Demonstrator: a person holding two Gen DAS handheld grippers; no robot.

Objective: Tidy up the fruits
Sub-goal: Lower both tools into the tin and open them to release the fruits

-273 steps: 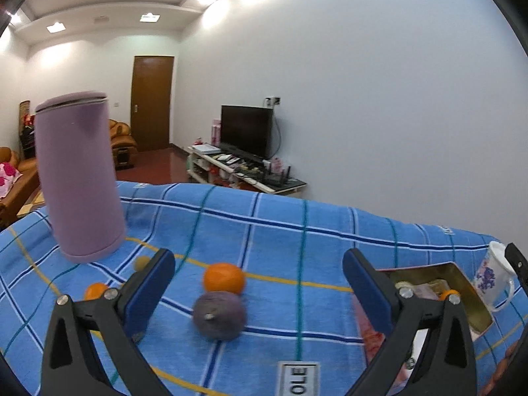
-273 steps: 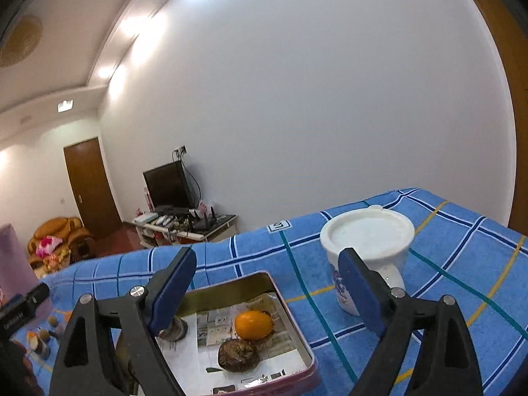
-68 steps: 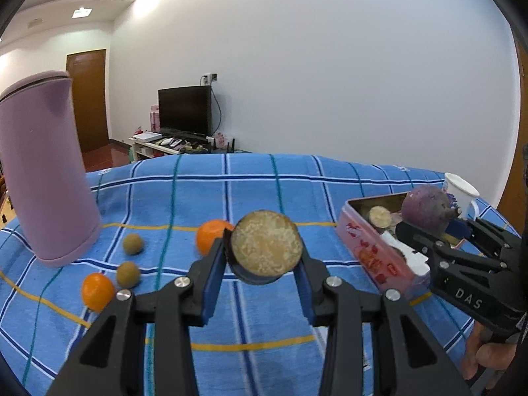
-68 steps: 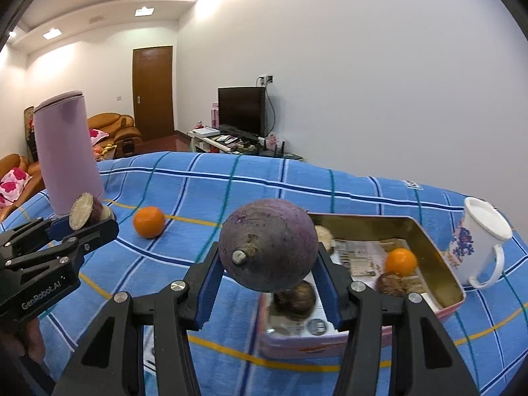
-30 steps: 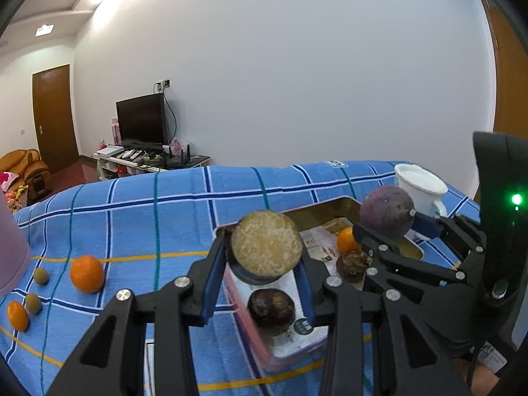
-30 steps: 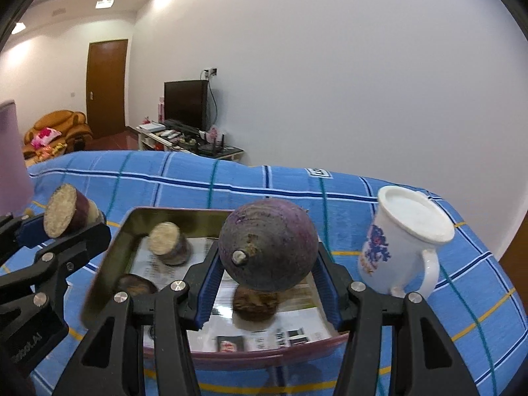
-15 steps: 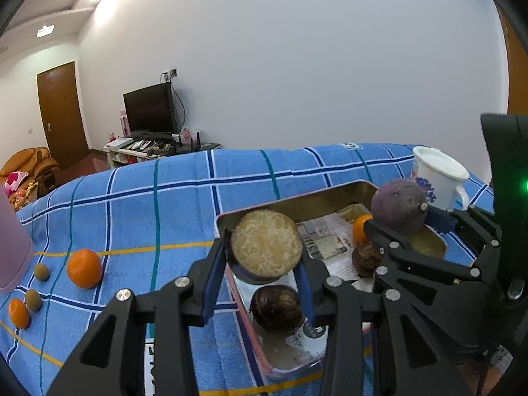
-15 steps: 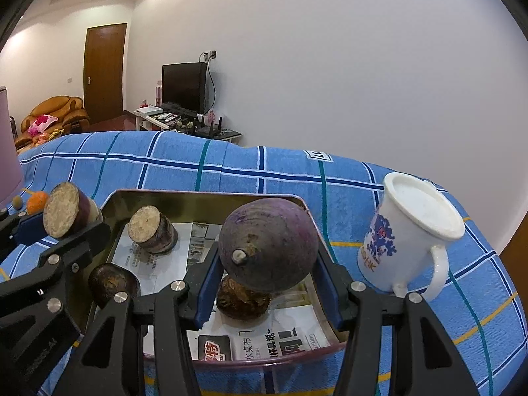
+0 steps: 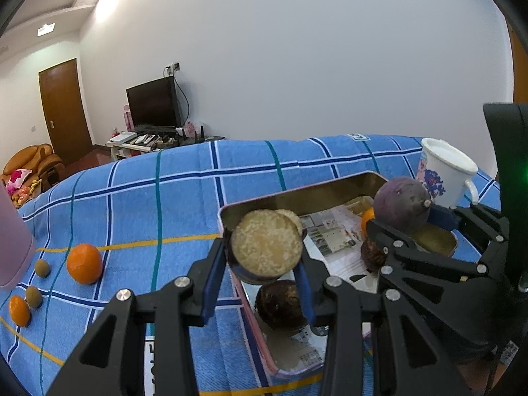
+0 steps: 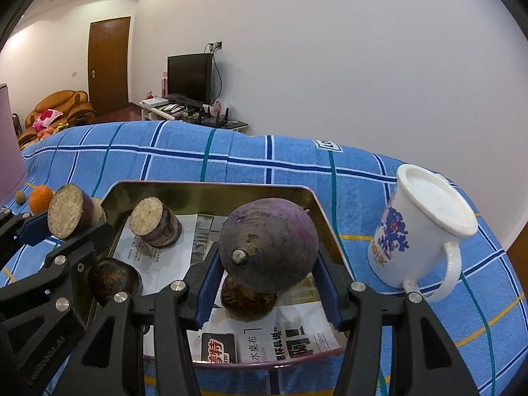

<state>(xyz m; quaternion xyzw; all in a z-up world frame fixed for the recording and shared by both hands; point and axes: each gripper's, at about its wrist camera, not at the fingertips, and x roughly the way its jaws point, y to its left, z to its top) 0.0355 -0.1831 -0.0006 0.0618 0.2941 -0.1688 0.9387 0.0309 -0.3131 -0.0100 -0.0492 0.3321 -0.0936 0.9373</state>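
over the tin (image 10: 211, 194), each gripper's fingers (image 10: 325, 283) pinch fruit: cut piece (image 9: 265, 247) left, purple fruit (image 10: 269, 244) right.

Chinese print including "水桌布" and "150cm" on the paper sheet (image 10: 290, 340) lining the tin (image 10: 211, 194), other lettering too small or mirrored to read

White walls (image 10: 330, 66), brown door (image 10: 108, 62), television (image 10: 189, 77), orange sofa (image 10: 61, 105).

A: I note the shallow gold-lined metal tin (image 10: 211, 194), glossy inside, with matt printed newspaper (image 10: 297, 340) on its floor.

B: My blue checked woven cloth (image 9: 132, 204) looks nubbly; the white glazed ceramic mug (image 10: 425, 227) shines; the round purple fruit (image 10: 269, 244) is dull-skinned.
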